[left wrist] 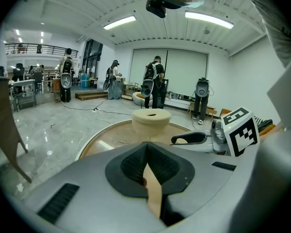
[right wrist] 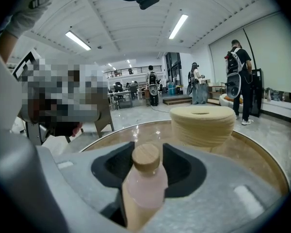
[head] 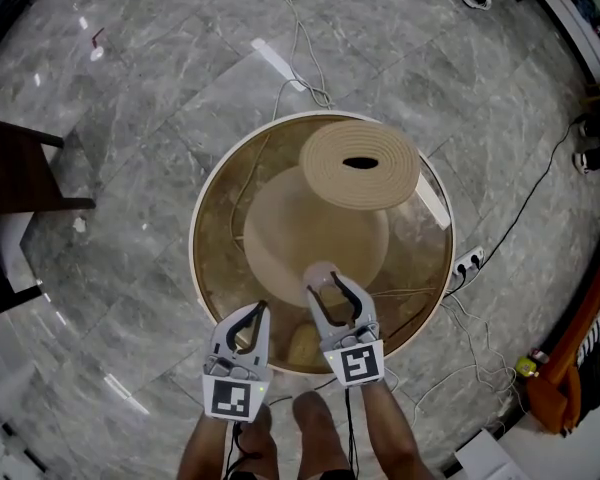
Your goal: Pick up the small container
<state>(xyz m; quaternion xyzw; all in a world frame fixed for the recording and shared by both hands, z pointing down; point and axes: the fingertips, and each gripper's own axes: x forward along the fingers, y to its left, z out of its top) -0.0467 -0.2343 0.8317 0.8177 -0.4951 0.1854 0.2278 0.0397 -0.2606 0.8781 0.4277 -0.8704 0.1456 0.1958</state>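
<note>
The small container (head: 323, 271) is a pale pink bottle with a round wooden cap (right wrist: 145, 158). It stands over the near part of a round glass table (head: 196, 236). My right gripper (head: 325, 283) is open, and the bottle sits between its dark pads (right wrist: 182, 166) with a gap on each side. In the right gripper view the bottle (right wrist: 144, 183) fills the middle of my right gripper (right wrist: 148, 148). My left gripper (head: 263, 310) hangs just to its left at the table's near edge, shut and holding nothing. In its own view my left gripper (left wrist: 146, 144) shows its tips meeting.
A large beige ribbed spool-shaped piece (head: 360, 163) rises through the table's middle. A dark chair (head: 25, 168) stands at the left. A power strip (head: 468, 261) and cables (head: 300, 38) lie on the marble floor. Several people (left wrist: 155, 79) stand far off.
</note>
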